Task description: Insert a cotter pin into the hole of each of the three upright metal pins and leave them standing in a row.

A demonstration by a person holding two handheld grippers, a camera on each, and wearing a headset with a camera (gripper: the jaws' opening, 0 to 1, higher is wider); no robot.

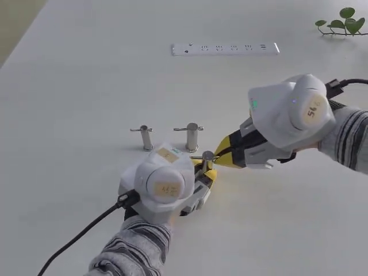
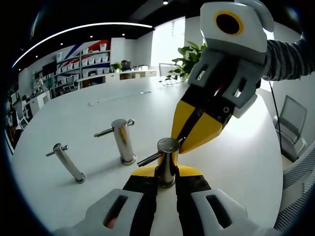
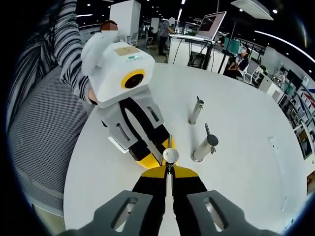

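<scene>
Three upright metal pins stand on the white table [image 1: 86, 86]. The left pin [image 1: 146, 138] [image 2: 67, 161] [image 3: 196, 110] and the middle pin [image 1: 192, 137] [image 2: 123, 140] [image 3: 205, 146] each carry a cotter pin through the top. My left gripper [image 1: 206, 169] [image 2: 167, 172] is shut on the shaft of the third pin [image 1: 207, 156] [image 2: 167, 162] [image 3: 171, 155]. A cotter pin [image 2: 147, 159] passes through its head. My right gripper [image 1: 221, 155] [image 3: 169, 171] [image 2: 181, 142] comes in from the right, shut on that cotter pin's other end.
A white power strip [image 1: 225, 49] lies at the back of the table and a green plant [image 1: 344, 24] stands at the far right corner. The left gripper's black cable [image 1: 80, 233] trails toward the near edge. Bare tabletop surrounds the pins.
</scene>
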